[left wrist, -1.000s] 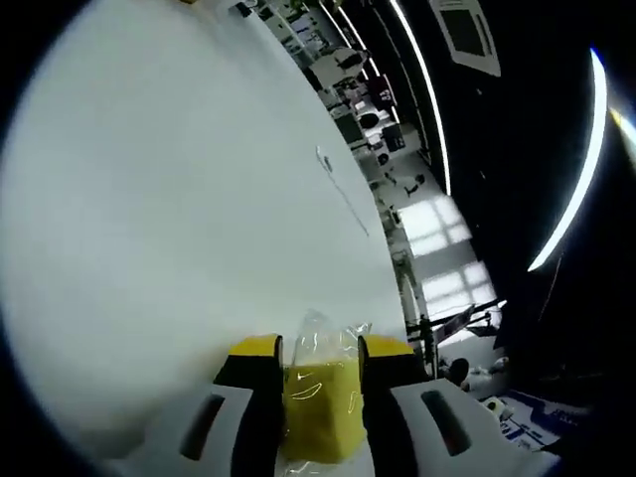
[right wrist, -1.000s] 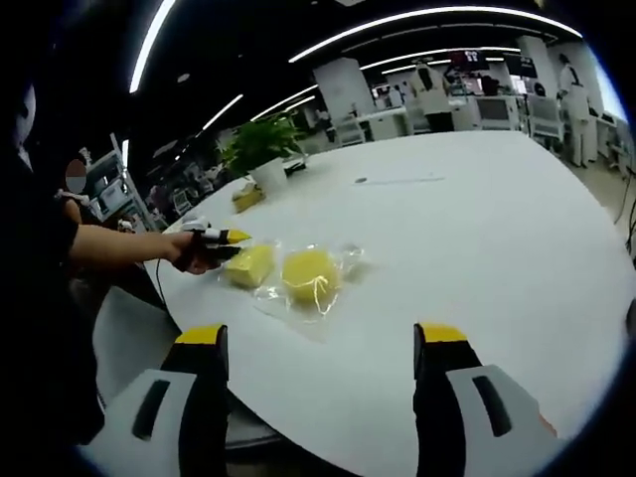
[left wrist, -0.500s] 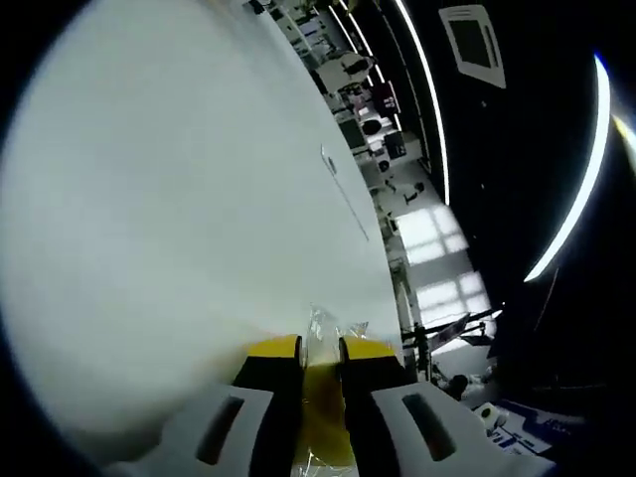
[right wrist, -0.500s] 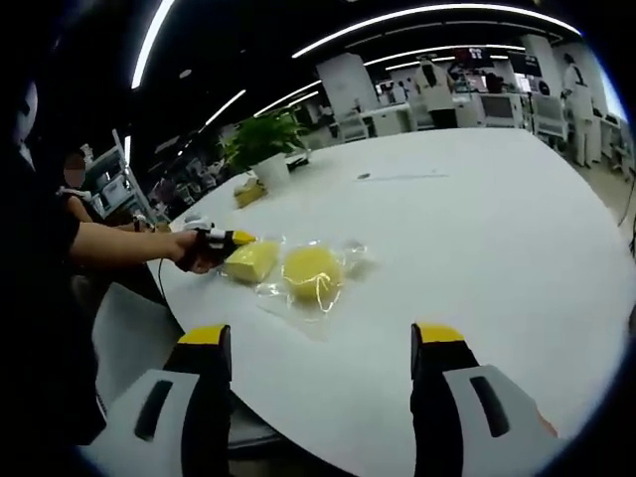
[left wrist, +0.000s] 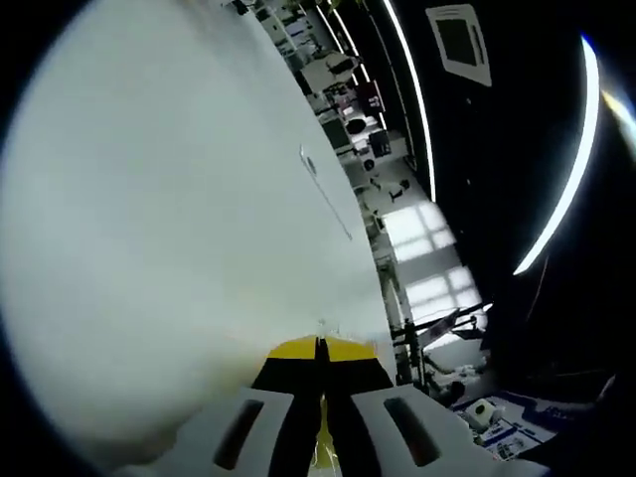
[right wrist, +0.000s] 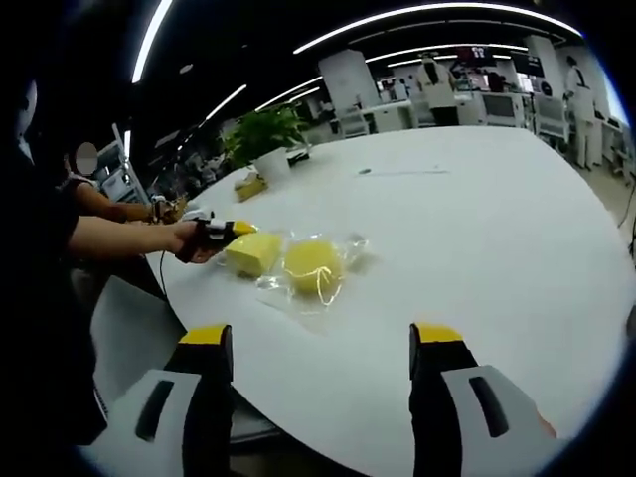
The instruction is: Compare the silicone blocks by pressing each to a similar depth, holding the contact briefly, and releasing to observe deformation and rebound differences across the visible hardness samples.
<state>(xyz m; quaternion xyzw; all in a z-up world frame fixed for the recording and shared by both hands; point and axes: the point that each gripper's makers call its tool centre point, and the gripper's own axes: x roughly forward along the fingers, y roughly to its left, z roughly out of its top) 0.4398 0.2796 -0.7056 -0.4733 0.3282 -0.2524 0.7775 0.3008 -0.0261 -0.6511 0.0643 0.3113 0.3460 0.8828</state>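
In the right gripper view, two yellow silicone blocks in clear plastic wrap lie near the left edge of the round white table (right wrist: 477,229). A hand holds my left gripper (right wrist: 231,231) shut on the squarish block (right wrist: 251,253), which looks squeezed and tilted. The rounder block (right wrist: 311,266) lies just right of it, untouched. In the left gripper view, my left gripper (left wrist: 318,348) has its jaws almost together, with a thin yellow sliver of the block (left wrist: 320,443) between them. My right gripper (right wrist: 321,338) hangs open and holds nothing, short of the table's near edge.
A potted plant (right wrist: 265,147) and a small yellow item (right wrist: 248,187) stand at the table's far left. A thin pen-like object (right wrist: 402,171) lies farther back. A person's arm (right wrist: 109,238) reaches in from the left. Desks and people fill the background.
The left gripper's jaws have closed from a wide grip to almost touching, squeezing the squarish block thin. In the right gripper view that block has deformed and tipped. The right gripper stays open.
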